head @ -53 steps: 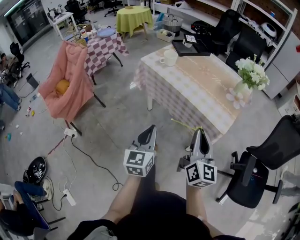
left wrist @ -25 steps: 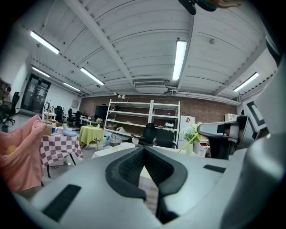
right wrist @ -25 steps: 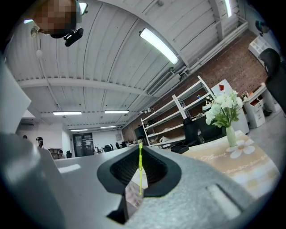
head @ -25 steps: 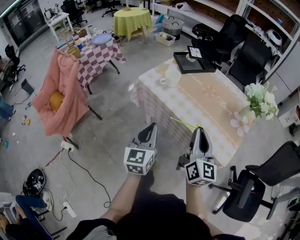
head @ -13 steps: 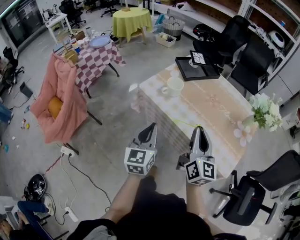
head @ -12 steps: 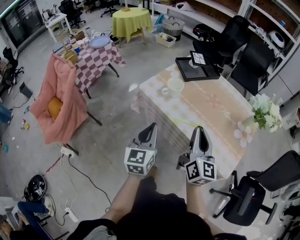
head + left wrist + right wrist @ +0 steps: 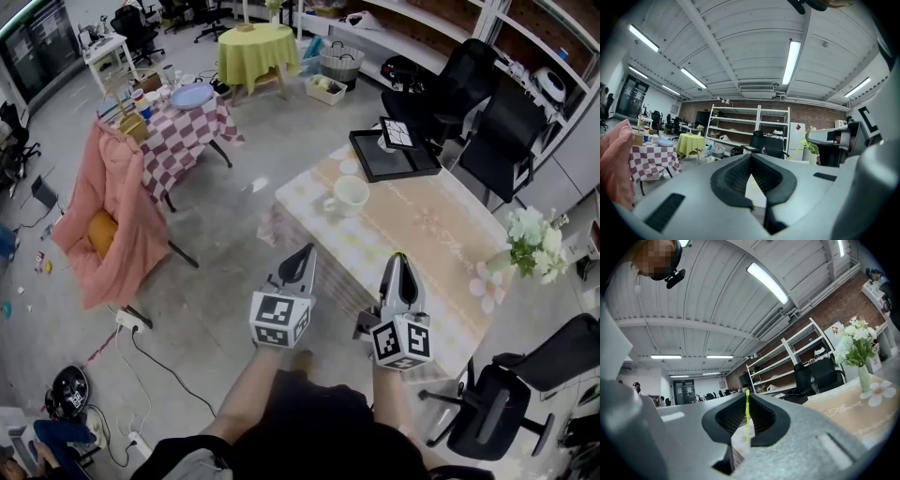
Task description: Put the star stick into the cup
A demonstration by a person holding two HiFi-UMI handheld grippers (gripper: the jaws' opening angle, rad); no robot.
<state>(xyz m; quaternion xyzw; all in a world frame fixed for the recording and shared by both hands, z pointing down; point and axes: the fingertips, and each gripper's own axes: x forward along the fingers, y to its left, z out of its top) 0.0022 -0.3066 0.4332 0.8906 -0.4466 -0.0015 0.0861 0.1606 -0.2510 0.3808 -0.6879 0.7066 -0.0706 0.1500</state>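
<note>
A white cup [image 7: 351,195] stands near the left end of a table with a checked cloth [image 7: 427,248]. Both grippers hover side by side short of the table's near edge. My right gripper [image 7: 397,259] is shut on the star stick [image 7: 747,420], a thin yellow-green stick standing up between its pads in the right gripper view; its star end is not visible. The left gripper [image 7: 300,255] is shut with nothing in it, its jaws meeting at the tip [image 7: 751,157]. In the head view the stick itself is hard to make out.
A black tray [image 7: 373,167] lies at the table's far end and a vase of white flowers [image 7: 531,240] stands at its right. Office chairs [image 7: 489,412] stand to the right. A pink-draped chair [image 7: 112,211] and a cable [image 7: 155,361] are on the left.
The view has moved towards the table: the cup and the tablecloth now lie closer, just ahead of the gripper tips. Both grippers keep their pose and stay shut.
</note>
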